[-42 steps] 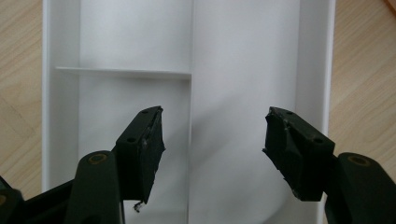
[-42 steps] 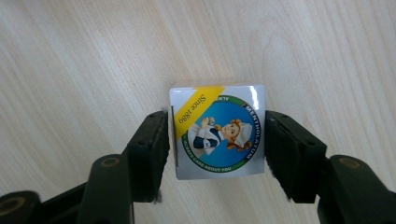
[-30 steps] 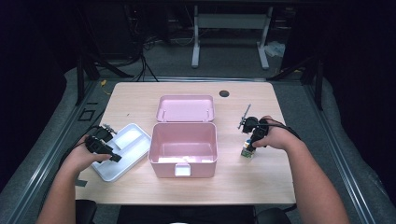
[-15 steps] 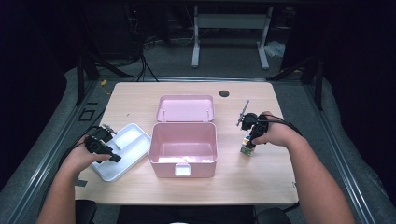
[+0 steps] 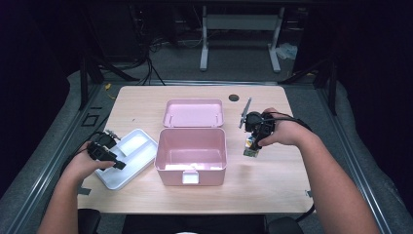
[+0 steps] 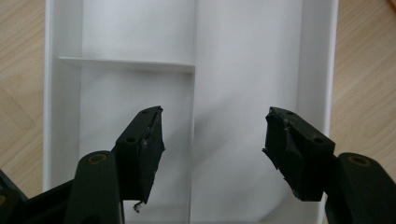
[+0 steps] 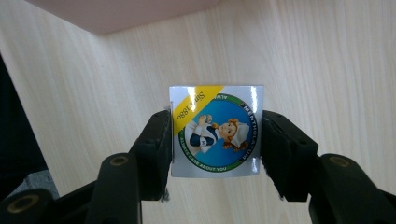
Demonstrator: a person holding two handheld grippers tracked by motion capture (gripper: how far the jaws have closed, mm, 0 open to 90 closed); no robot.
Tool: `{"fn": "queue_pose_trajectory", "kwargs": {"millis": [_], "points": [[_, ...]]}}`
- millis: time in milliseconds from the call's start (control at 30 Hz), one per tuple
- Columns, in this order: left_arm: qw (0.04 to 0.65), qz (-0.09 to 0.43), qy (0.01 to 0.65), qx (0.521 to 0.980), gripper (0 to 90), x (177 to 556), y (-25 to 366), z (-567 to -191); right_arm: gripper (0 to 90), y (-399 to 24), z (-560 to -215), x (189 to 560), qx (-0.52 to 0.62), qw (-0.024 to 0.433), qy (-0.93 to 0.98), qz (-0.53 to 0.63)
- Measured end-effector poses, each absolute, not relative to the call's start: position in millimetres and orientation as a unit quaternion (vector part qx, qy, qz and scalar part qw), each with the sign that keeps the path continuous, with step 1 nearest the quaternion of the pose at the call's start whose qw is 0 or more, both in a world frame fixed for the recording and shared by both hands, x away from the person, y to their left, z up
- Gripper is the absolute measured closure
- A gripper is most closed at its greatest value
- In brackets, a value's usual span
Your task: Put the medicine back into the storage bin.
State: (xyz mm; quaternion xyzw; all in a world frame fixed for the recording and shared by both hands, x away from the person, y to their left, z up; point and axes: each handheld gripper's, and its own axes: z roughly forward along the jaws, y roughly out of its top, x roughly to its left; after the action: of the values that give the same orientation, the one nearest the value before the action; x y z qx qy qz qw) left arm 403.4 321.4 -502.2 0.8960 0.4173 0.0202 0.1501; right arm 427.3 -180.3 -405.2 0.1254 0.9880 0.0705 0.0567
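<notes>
My right gripper [image 5: 252,147] [image 7: 215,140] is shut on a small square box [image 7: 215,130] [image 5: 251,146] printed with a round cartoon label. It hangs above the wooden table, just right of the open pink case [image 5: 192,151]. My left gripper [image 5: 116,164] [image 6: 212,144] stands open over the white divided tray [image 5: 122,163] [image 6: 247,70], with nothing between its black pads [image 6: 148,149]. The pink case has its lid [image 5: 193,113] folded back flat behind it, and its inside looks bare.
The table [image 5: 272,190] has free wood in front of and right of the case. A dark round hole cover [image 5: 234,97] sits near the far edge. Grey floor mats and metal stand legs [image 5: 238,44] lie beyond the table.
My right gripper has risen with the small box and shifted slightly toward the pink case. The left gripper has stayed over the white tray.
</notes>
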Motion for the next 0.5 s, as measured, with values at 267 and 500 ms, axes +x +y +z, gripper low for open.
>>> {"fn": "queue_pose_trajectory", "kwargs": {"millis": [267,500], "points": [[0.151,0.019,0.417,0.896,37.1,403.3,320.9,-502.7,46.1,-162.7,-389.3,421.9,0.077,0.052,0.993,0.073],[0.150,0.018,0.416,0.897,37.1,403.2,320.2,-503.0,46.1,-148.1,-369.6,417.0,0.056,0.045,0.995,0.073]]}}
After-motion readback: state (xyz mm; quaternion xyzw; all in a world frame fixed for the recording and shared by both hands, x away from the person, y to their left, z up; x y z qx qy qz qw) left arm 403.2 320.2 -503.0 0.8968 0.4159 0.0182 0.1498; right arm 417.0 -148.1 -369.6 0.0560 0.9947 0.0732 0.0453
